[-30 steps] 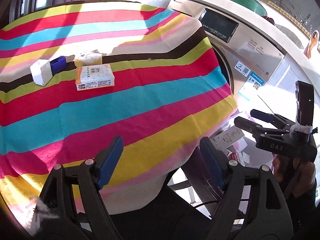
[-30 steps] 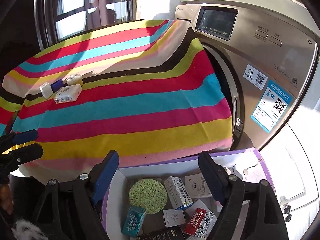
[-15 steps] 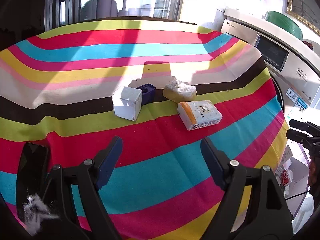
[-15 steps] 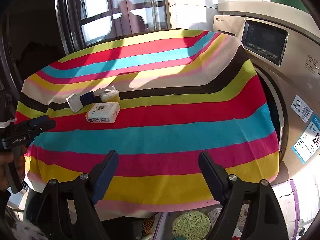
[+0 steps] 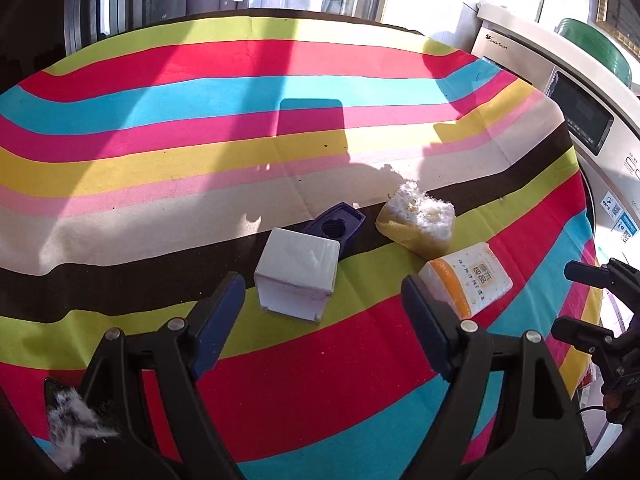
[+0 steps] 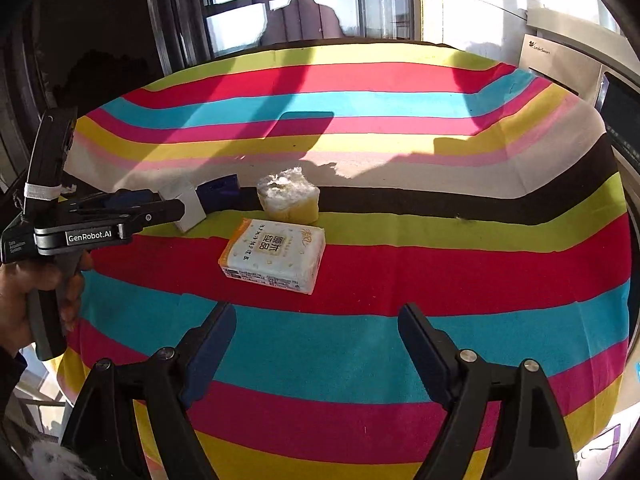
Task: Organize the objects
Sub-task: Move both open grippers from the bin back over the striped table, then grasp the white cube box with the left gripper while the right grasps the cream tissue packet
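Note:
Four objects sit together on the striped tablecloth (image 5: 200, 140): a small white box (image 5: 296, 276), a dark blue cap (image 5: 336, 228) behind it, a yellow sponge with white fluff on top (image 5: 416, 220), and a white-and-orange tissue pack (image 5: 466, 280). My left gripper (image 5: 322, 284) is open, and the white box lies just ahead of its tips. My right gripper (image 6: 316, 314) hangs short of the tissue pack (image 6: 274, 254); its jaws are opening with nothing between them. In the right wrist view the left gripper (image 6: 168, 204) partly covers the white box (image 6: 188, 208), beside the sponge (image 6: 288, 196).
A washing machine (image 5: 580, 120) stands against the table's right side, with a green basin (image 5: 592, 40) on top. Windows (image 6: 280, 0) rise behind the table's far edge. A hand (image 6: 24, 292) holds the left gripper's handle past the table's left edge.
Both views have swung from the washer and the purple box of goods below the table's edge onto the tabletop. The four objects are now much closer to both grippers.

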Tool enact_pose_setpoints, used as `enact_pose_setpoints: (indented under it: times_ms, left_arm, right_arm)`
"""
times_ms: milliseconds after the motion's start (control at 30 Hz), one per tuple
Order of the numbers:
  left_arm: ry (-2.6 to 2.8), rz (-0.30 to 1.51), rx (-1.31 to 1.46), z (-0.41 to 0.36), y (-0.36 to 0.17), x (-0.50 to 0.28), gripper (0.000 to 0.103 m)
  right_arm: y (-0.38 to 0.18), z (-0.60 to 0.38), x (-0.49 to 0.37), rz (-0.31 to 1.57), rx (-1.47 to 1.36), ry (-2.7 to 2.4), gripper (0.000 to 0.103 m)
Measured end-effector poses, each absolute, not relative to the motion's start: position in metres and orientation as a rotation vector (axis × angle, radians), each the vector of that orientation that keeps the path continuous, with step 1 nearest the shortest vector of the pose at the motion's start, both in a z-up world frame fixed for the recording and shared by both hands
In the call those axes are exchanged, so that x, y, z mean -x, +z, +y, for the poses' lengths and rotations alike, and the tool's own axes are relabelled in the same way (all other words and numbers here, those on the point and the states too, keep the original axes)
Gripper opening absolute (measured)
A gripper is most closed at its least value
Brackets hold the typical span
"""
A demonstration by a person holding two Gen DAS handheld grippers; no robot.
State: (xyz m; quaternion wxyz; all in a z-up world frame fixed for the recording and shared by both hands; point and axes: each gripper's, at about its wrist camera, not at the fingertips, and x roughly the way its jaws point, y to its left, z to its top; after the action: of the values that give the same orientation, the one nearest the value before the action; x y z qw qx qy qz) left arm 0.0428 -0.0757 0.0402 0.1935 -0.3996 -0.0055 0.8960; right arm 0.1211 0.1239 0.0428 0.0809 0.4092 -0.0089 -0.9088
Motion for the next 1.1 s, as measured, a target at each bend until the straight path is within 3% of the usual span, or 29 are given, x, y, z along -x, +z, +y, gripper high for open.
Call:
enact_pose_setpoints:
  times_ms: [100,167,233,367,733,900,1100]
  left_arm:
    - [2.487,-0.003,1.167,-0.075,0.035,-0.032,0.076]
    - [2.460,0.014,1.200,-0.074,0.030,-0.026,0.058]
    - [2.440,0.017,1.220,-0.075,0.026,-0.024,0.049]
    - [2.425,0.020,1.208,-0.078,0.033,-0.035,0.046]
    - [2.396,0.333,1.139,-0.121,0.122,-0.074,0.046]
    - [2.398,0.396,1.182,-0.158,0.139,-0.084,0.046]
    - [2.439,0.259,1.198,-0.182,0.123,-0.104,0.046]
  right_arm:
    - [0.042,0.114,-0.108,-0.013,-1.250,-2.686,0.085]
    - [0.042,0.108,-0.101,-0.006,-1.256,-2.669,0.086]
    - [0.040,0.102,-0.094,0.005,-1.270,-2.656,0.086]
    - [0.035,0.089,-0.078,0.020,-1.308,-2.632,0.086]
    - [0.024,0.075,-0.050,-0.035,-1.391,-2.641,0.086]
    - [0.018,0.072,-0.040,-0.047,-1.458,-2.679,0.086]
    - [0.005,0.064,-0.037,-0.001,-1.486,-2.733,0.084]
